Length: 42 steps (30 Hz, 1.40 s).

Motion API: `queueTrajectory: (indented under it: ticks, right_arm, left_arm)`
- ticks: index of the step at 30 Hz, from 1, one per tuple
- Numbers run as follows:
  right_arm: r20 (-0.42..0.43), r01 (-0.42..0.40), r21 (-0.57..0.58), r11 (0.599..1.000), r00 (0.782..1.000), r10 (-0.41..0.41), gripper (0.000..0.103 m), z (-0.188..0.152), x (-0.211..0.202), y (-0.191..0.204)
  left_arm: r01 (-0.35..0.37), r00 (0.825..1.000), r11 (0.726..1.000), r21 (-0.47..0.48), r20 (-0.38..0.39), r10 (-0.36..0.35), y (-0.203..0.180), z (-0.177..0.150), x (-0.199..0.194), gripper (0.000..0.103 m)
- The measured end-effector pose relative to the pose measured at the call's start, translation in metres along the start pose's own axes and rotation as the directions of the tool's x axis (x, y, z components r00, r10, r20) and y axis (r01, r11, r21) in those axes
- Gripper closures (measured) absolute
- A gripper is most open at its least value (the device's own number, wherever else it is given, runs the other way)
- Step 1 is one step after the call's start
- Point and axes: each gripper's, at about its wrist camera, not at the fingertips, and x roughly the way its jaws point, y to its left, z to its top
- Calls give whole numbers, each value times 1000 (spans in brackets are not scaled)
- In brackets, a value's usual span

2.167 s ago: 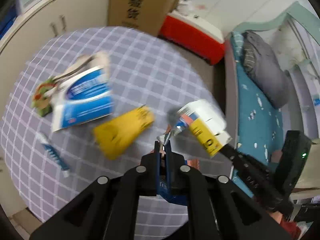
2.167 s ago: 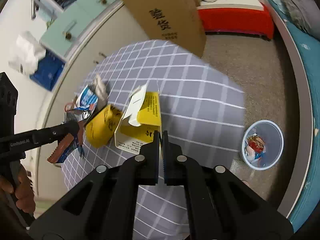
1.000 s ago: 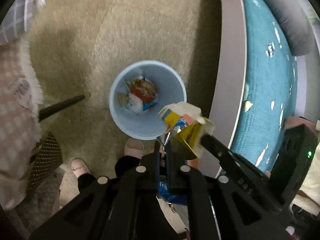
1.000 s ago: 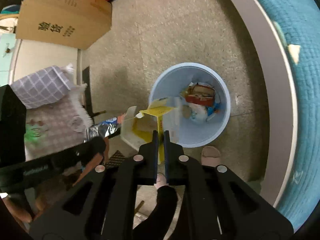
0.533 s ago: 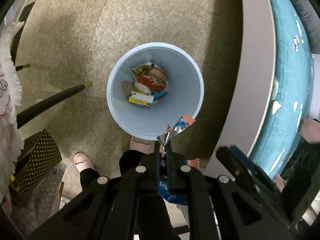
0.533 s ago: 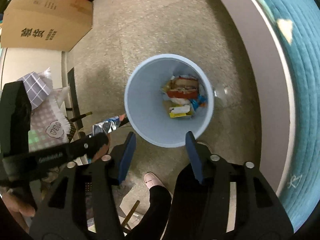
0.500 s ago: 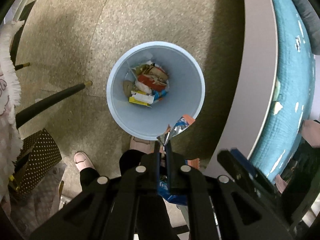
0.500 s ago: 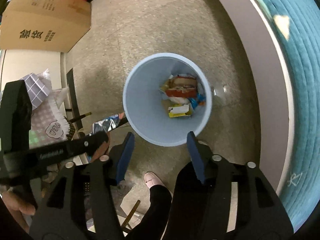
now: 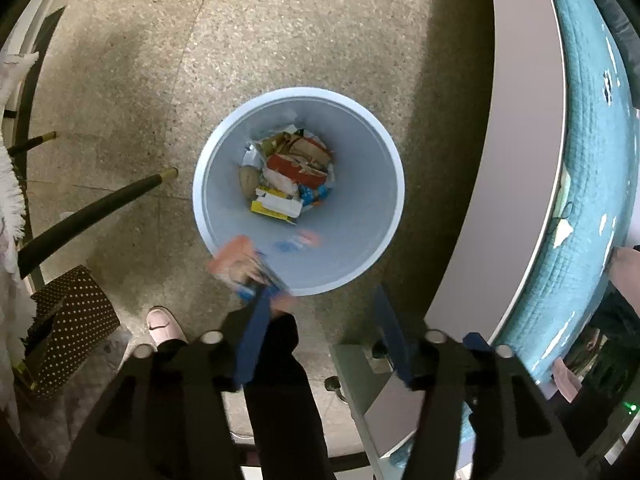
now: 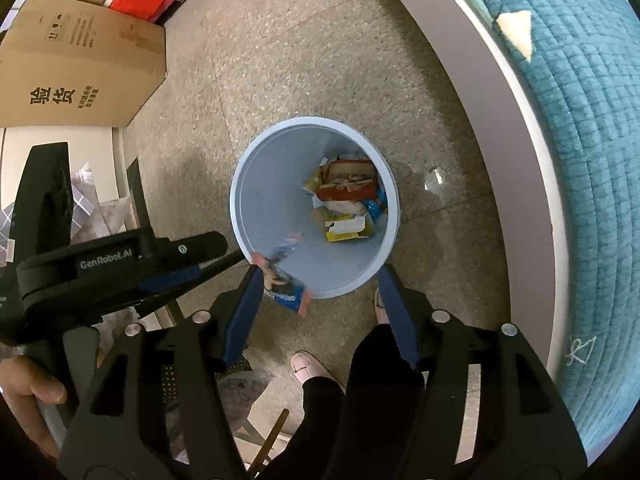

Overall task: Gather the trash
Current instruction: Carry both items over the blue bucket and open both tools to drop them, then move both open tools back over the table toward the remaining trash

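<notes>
A light blue trash bin (image 9: 380, 216) stands on the floor below both grippers; it also shows in the right wrist view (image 10: 256, 208). It holds several wrappers and the yellow carton (image 9: 276, 206) (image 10: 346, 230). My left gripper (image 9: 320, 300) is open above the bin's near rim. A blue and orange snack wrapper (image 9: 244, 268) is loose and blurred by the left finger, over the rim; it also shows in the right wrist view (image 10: 286, 284). My right gripper (image 10: 318, 284) is open and empty above the bin.
A bed with a teal quilt (image 10: 580, 160) and a pale frame (image 9: 512, 160) curves along the right. A cardboard box (image 10: 76, 64) stands at far left. A table leg (image 9: 92, 212), a dotted box (image 9: 68, 316) and the person's feet (image 9: 164, 324) are near the bin.
My left gripper has opened and let go of the snack wrapper, which is dropping at the bin's rim. The right gripper stays open; its yellow carton lies in the bin.
</notes>
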Motion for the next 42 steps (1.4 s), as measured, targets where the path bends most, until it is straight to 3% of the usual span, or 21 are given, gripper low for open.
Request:
queueTrajectory:
  ticks: [2,8,13,18,22,26,32,38,42]
  right_arm:
    - [0,0,3,1000,1000,0,44,-2,-2,0]
    - [-5,-7,0,1000,1000,7,44,-7,-13,5]
    - [6,-14,-37,999,1000,14,44,-11,-35,22]
    - [21,-26,-87,996,999,28,44,-19,-64,51]
    - [50,-49,-162,986,997,58,43,-31,-102,88]
    - [98,-70,-208,976,991,92,42,-45,-141,125]
    - [197,-103,-289,952,967,165,42,-79,-192,204]
    - [252,-159,-357,920,932,259,38,-130,-213,291]
    - [221,-174,-438,882,930,293,38,-167,-204,349]
  left_arm:
    - [10,1000,1000,-8,10,-10,1,-1,-3,36]
    - [43,999,999,-22,31,-43,7,-9,-26,34]
    - [24,997,999,-30,73,-22,18,-24,-57,33]
    - [31,987,999,-17,158,-27,23,-55,-106,33]
    - [22,965,1000,11,260,-24,27,-80,-158,33]
    - [3,919,997,75,392,-33,35,-107,-223,31]
    - [-18,831,994,109,555,-46,76,-151,-308,30]
    - [86,758,992,91,640,-125,160,-203,-381,29]
    - [108,725,994,0,684,-79,232,-234,-406,29]
